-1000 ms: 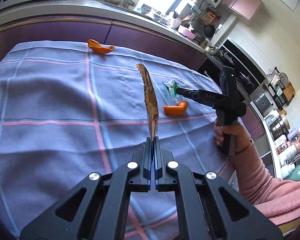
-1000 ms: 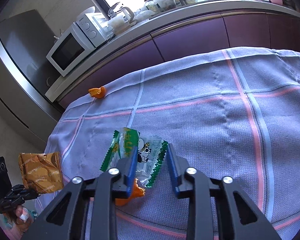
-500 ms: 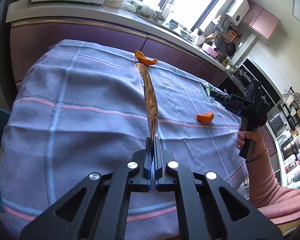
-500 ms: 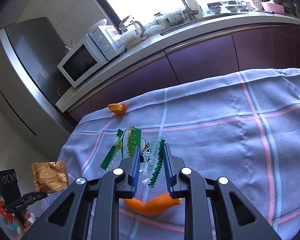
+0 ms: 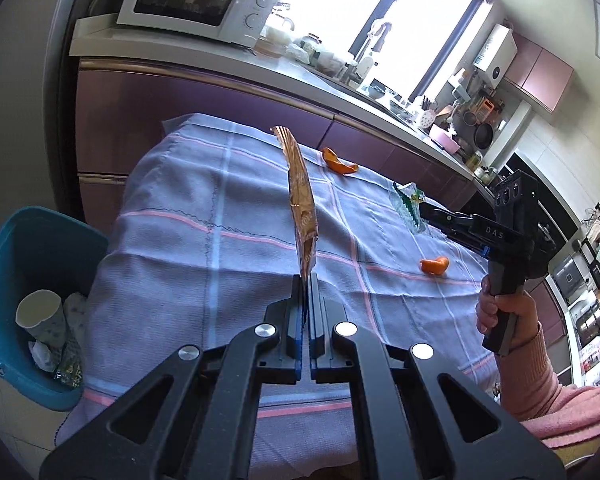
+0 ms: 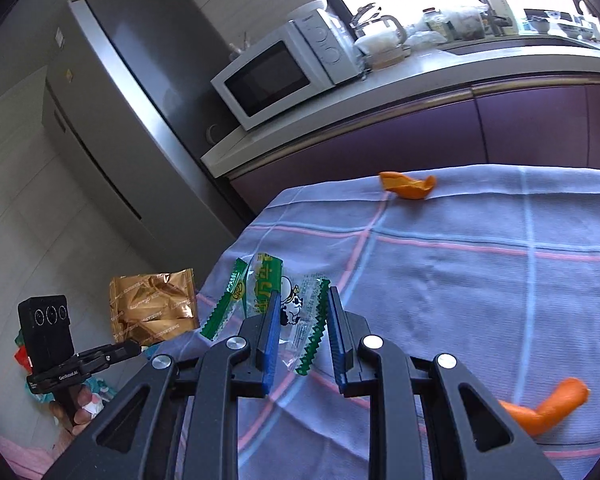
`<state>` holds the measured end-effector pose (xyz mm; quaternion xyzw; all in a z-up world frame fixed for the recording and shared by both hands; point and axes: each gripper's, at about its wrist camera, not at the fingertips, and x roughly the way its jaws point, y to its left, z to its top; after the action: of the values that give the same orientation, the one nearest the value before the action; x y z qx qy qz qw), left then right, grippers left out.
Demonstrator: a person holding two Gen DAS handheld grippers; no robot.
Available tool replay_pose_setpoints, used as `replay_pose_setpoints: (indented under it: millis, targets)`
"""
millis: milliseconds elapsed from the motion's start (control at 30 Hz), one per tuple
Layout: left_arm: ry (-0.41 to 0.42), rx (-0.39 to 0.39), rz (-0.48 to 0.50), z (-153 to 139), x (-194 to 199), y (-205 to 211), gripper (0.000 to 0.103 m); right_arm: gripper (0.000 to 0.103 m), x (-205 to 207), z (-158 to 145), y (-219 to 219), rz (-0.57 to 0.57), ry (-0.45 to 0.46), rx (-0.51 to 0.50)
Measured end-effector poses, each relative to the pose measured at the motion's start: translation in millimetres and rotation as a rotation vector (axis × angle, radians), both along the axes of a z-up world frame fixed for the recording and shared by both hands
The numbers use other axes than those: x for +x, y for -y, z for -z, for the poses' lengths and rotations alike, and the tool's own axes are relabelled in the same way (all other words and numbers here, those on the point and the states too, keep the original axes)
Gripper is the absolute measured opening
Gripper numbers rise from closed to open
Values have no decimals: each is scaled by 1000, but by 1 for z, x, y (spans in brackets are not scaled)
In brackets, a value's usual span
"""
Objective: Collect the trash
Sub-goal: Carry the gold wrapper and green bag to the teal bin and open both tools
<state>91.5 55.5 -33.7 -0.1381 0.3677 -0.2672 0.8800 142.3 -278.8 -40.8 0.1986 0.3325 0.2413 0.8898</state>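
A: The left wrist view looks along its fingers across the table (image 5: 172, 216) toward the counter — bin (image 5: 4, 248) at lower left.

B: The right view sits closer, facing the microwave (image 6: 284, 72) — both share the table and microwave.

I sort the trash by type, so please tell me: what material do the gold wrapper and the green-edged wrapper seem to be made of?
The gold wrapper, pinched in the left gripper, looks like metallised foil film: shiny, with sharp creases. The green-edged wrapper, between the fingers of the right gripper, looks like thin clear plastic film with printed green zigzag edges; the cloth shows through it.
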Motion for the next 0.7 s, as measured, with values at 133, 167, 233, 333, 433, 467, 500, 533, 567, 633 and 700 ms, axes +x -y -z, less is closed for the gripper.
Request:
replay_pose_setpoints:
  millis: [133, 167, 233, 333, 433, 467, 500, 533, 567, 633, 700]
  targets:
    - [4, -9, -58, -1, -6, -27, 2, 21, 11, -1, -41, -91, -6, -1]
    - [3, -10, -74, -1, -8, -34, 2, 21, 13, -2, -50, -109, -6, -1]
    - [3, -8, -106, -3, -11, -45, 2, 21, 19, -4, -70, -149, -5, -1]
    - [8, -5, -152, -3, -16, -65, 2, 21, 27, -9, -98, -204, 2, -6]
    - [5, -6, -202, -2, -18, -85, 2, 21, 37, -14, -124, -251, 9, -12]
    - [2, -7, -219, -1, -19, -92, 2, 21, 40, -15, -133, -267, 10, -13]
    - [-3, -6, -238, 1, -19, -99, 2, 21, 42, -16, -141, -282, 11, -14]
    - [-8, -5, -254, 3, -20, -106, 2, 21, 44, -17, -150, -299, 12, -17]
    - [-14, -5, -270, 5, -20, -112, 2, 21, 45, -17, -159, -315, 12, -21]
    - [-31, -6, -296, 12, -19, -126, 2, 21, 46, -17, -174, -345, 13, -30]
    - [-49, -6, -317, 18, -18, -136, 2, 21, 50, -17, -191, -373, 10, -39]
